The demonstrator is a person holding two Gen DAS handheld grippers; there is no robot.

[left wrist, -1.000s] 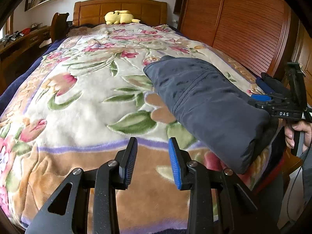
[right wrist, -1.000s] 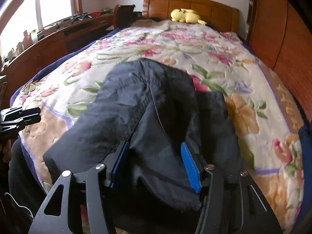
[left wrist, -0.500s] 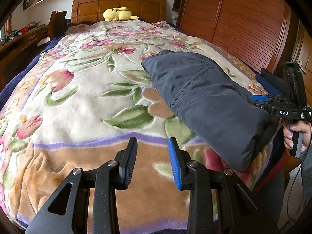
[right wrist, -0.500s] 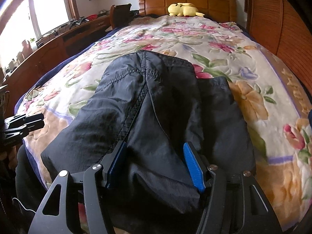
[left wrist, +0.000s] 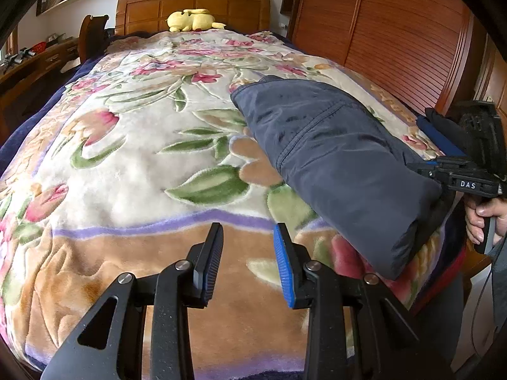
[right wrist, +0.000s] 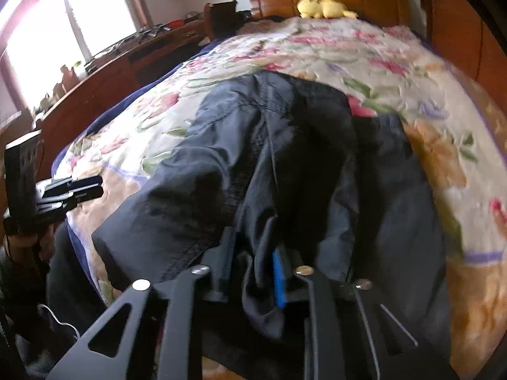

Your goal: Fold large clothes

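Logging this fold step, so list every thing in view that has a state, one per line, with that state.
Dark garment: folded into a thick bundle, lying near the bed's foot edge, near end gathered.
Right tongs: have just been closing, now shut on the garment's near end.
Left tongs: open, empty, above the floral blanket.
Floral blanket: spread flat over the bed.
Yellow plush toy: lying by the headboard.

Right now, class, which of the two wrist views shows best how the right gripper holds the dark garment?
The right wrist view: the right gripper has just closed, its jaws pinching a fold of the dark garment close up. The left wrist view shows that gripper only from the side at the picture's edge, its fingertips hidden behind the garment's bulk.
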